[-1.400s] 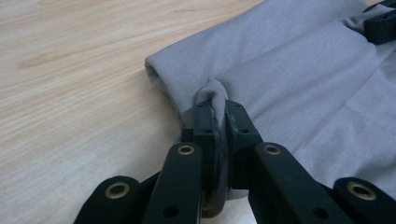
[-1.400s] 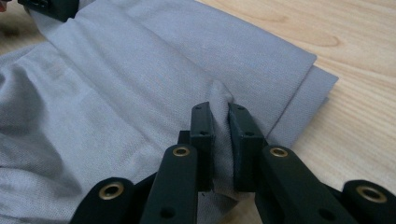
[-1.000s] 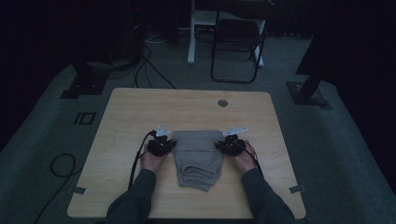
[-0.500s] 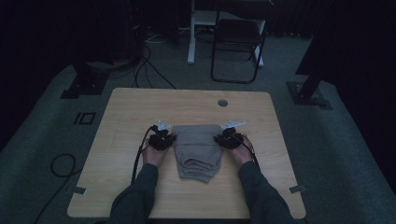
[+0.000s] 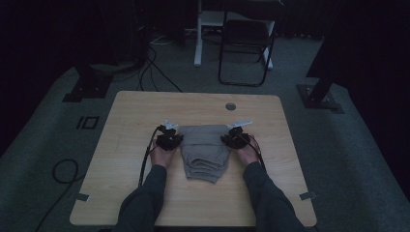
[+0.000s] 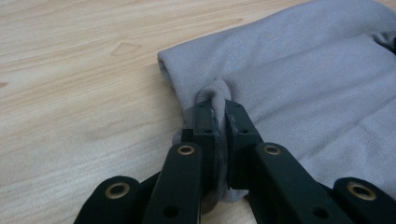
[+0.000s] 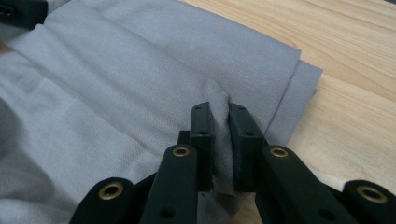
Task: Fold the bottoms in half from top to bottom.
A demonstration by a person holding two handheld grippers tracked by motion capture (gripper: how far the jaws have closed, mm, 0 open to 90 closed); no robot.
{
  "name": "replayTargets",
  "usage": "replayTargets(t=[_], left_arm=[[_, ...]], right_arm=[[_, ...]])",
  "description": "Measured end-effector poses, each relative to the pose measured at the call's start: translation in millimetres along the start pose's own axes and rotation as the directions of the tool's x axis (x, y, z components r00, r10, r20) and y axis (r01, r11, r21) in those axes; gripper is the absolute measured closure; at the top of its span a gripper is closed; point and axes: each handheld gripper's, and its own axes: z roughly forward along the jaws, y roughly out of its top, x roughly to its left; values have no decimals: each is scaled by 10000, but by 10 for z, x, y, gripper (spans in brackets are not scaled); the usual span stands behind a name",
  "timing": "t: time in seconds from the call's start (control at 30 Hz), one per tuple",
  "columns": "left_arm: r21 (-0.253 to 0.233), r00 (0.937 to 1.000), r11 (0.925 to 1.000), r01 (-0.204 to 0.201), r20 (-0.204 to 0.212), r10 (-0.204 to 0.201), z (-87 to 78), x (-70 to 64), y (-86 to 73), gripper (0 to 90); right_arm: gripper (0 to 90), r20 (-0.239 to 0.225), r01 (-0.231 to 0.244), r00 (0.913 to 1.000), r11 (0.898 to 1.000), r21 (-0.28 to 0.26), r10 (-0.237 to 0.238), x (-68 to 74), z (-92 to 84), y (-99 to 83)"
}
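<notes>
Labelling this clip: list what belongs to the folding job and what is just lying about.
In the job: grey garment; left gripper and right gripper, each shut on its edge; table.
Lying about: folding chair; floor cables.

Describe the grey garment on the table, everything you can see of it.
The grey garment is soft knit-looking fabric, folded into layers that narrow toward the person, lying flat near the middle of the wooden table. The left gripper pinches a bunched fold at one far corner; the right gripper is shut on the opposite edge.
</notes>
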Motion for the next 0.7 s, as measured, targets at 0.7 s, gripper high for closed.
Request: replayTargets(t=[0.7], left_arm=[[-51, 9975, 9987, 512, -477, -514, 118, 33, 169, 851]], right_arm=[[830, 152, -569, 9983, 9983, -81, 570, -97, 95, 116]])
